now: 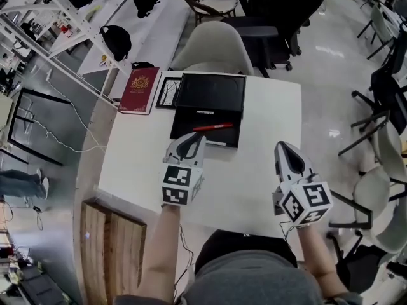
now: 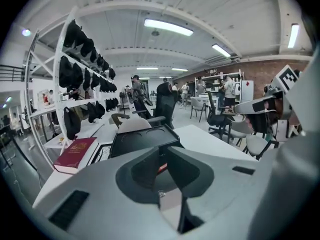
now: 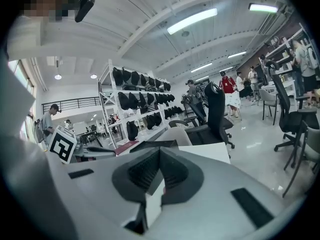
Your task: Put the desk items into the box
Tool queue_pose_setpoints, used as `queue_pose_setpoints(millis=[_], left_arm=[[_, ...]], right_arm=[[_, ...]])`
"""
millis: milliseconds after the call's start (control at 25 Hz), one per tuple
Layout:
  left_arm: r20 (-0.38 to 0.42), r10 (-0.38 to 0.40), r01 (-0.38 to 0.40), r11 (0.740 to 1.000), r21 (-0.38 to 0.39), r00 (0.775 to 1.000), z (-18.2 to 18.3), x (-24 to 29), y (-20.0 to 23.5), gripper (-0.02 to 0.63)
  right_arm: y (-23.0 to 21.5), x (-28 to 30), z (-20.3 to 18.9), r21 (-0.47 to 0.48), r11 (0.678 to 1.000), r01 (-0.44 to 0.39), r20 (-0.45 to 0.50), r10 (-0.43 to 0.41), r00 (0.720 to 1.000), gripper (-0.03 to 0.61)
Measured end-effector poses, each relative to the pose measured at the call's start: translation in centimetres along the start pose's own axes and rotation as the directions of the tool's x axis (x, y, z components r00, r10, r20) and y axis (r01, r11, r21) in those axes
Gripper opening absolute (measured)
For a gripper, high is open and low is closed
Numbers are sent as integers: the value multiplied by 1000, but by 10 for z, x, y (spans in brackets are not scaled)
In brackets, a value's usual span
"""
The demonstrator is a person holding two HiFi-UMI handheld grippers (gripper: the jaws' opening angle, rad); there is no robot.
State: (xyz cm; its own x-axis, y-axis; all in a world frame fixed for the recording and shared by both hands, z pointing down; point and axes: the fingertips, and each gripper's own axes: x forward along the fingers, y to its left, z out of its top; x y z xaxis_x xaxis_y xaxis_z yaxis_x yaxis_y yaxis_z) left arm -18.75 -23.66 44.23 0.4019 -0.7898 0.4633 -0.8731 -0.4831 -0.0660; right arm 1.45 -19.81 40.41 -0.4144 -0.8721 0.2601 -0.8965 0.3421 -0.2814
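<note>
**Red pen lies in the open black box**

At the upper left of the head view, a red book [image 1: 137, 89] lies on the white table [image 1: 267, 119]. A black frame [image 1: 168, 93] lies just beside it. Next comes the open black box [image 1: 187, 116], and the red pen [image 1: 213, 127] lies inside it. Your left claw [image 1: 193, 138] is at the near edge of the box. Its jaws are a little apart, with nothing between them. Your right claw [image 1: 283, 146] is at the lower right, over bare table. Its jaws are pressed together and hold nothing.
</note>
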Motion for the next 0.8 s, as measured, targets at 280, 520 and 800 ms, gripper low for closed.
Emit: queue_pose_setpoints(millis=[280, 520, 800], left_arm=[[85, 99, -88, 987, -131, 991, 3, -22, -11, 38], [108, 145, -127, 979, -157, 984, 4, -34, -23, 32], [136, 176, -151, 973, -177, 975, 9, -44, -38, 29]], right_arm=[[-4, -7, 5, 1, 999, -33, 12, 33, 999, 5], [-5, -14, 8, -16, 998, -69, 7, 69, 998, 5], [-9, -24, 12, -48, 995, -89, 12, 90, 996, 3]])
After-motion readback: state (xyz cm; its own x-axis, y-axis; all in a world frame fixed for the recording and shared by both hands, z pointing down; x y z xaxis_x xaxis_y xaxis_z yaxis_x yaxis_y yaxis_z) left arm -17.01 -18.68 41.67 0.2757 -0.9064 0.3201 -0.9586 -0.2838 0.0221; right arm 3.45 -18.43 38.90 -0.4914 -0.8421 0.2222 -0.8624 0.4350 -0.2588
